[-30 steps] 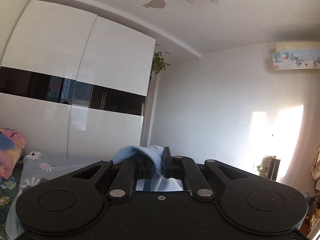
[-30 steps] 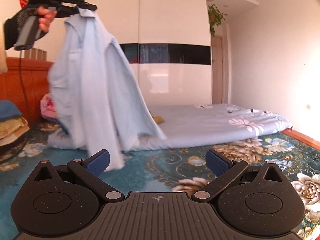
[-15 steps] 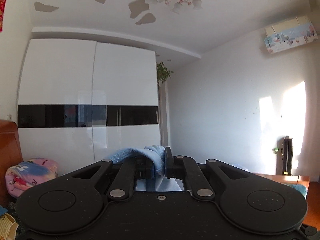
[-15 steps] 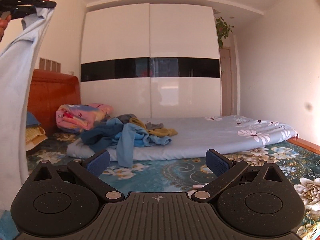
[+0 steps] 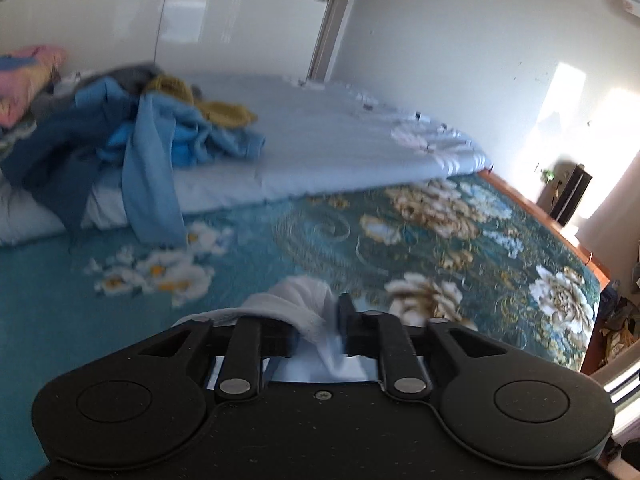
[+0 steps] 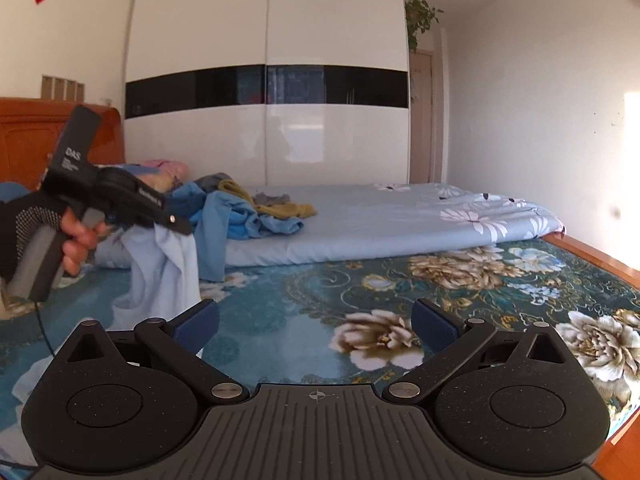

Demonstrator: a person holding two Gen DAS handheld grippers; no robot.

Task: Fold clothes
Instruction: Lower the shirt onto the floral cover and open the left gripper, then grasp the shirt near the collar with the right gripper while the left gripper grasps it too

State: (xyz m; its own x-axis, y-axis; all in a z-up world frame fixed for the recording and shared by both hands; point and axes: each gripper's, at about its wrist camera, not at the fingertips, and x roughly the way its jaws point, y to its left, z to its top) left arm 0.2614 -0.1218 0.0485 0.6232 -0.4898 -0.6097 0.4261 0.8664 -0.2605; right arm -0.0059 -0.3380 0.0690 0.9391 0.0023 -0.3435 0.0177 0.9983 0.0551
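Hanging from the left gripper [image 6: 176, 224], a pale blue shirt [image 6: 168, 268] drapes down onto the floral bedspread [image 6: 304, 300] near the bed's left edge, its lower part pooled on the spread. That gripper's jaws are opening, with a bunched fold of the shirt [image 5: 308, 312] between them; in the left wrist view the cloth sits against the left finger with a gap showing beside the right one, so the pads do not look pressed on it. A gloved hand [image 6: 44, 228] holds the gripper's handle.

The right gripper [image 6: 316, 324] has its jaws spread wide with nothing between them, low over the bedspread at the near edge, well apart from the shirt.

Farther back, a light blue quilt [image 6: 380, 220] lies across the far part of the bed. On its left end sits a pile of clothes [image 6: 248, 212] in blues, grey and mustard, one blue piece trailing over the quilt's front edge onto the bedspread. A pink pillow [image 6: 168, 170] lies behind the pile, by the wooden headboard [image 6: 28, 136]. No container is in view.
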